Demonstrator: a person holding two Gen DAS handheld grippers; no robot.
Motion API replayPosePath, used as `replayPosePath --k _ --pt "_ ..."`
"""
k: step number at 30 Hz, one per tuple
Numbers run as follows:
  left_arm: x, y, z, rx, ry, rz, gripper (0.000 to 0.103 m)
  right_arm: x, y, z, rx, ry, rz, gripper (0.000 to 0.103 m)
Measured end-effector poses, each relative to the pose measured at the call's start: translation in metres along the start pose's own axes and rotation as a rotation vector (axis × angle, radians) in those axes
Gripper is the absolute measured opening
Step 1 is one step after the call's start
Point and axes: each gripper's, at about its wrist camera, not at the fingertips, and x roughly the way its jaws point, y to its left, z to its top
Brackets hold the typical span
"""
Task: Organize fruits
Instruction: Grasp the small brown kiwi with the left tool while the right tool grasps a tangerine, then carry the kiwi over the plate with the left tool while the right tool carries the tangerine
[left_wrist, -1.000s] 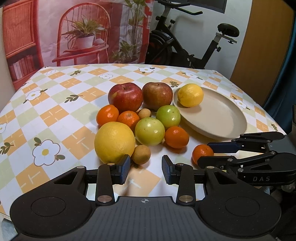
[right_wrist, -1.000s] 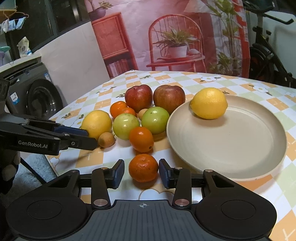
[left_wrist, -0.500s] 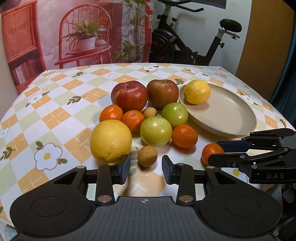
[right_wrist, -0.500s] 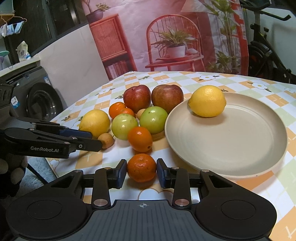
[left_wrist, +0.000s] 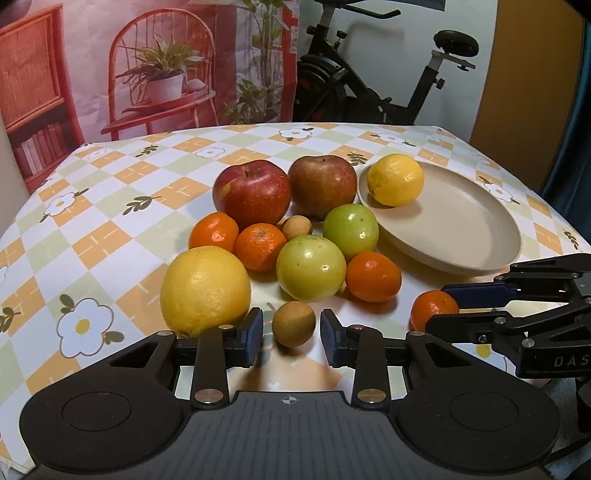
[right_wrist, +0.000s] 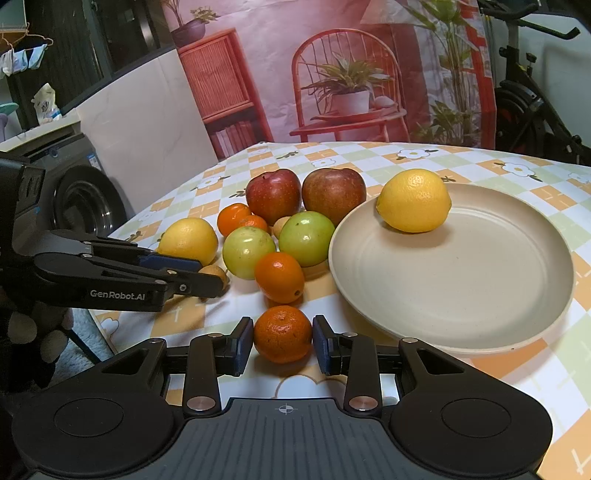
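The right gripper (right_wrist: 283, 341) clasps a mandarin (right_wrist: 282, 334), it seems; the left gripper (left_wrist: 291, 332) stands spread around a small brown fruit (left_wrist: 294, 323).

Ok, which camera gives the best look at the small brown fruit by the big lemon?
Left wrist: the small brown fruit sits whole between the open left gripper. In the right wrist view, that gripper mostly hides it.

- A lived-in home room — checked floral tablecloth (left_wrist: 110, 206) on the table.
- Exercise bike (left_wrist: 373, 92) far right.
- Washing machine (right_wrist: 74, 192) and hanging laundry (right_wrist: 26, 61) at left.
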Motion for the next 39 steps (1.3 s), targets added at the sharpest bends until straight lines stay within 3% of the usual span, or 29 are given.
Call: replayPosePath --k 1,12,24,32,39 --pt "0.001 -0.001 0.0 0.005 0.002 -0.004 0.028 0.0 0.0 0.0 0.0 0.0 0.0 0.032" --pt "-0.018 -0.009 0.006 0.051 -0.061 0.005 0.028 -0.009 -0.001 0.004 0.0 -0.048 0.01 0.031" --pt "-0.02 -0.04 0.061 0.109 -0.172 -0.057 0.028 -0.038 -0.047 0.041 0.041 -0.177 -0.1 0.031" --pt "0.03 -0.082 0.081 0.192 -0.123 -0.104 0.028 -0.023 -0.103 0.073 0.013 -0.164 -0.217 0.031" --pt "0.071 -0.091 0.082 0.228 -0.042 -0.09 0.028 0.013 -0.132 0.081 0.01 -0.093 -0.242 0.031"
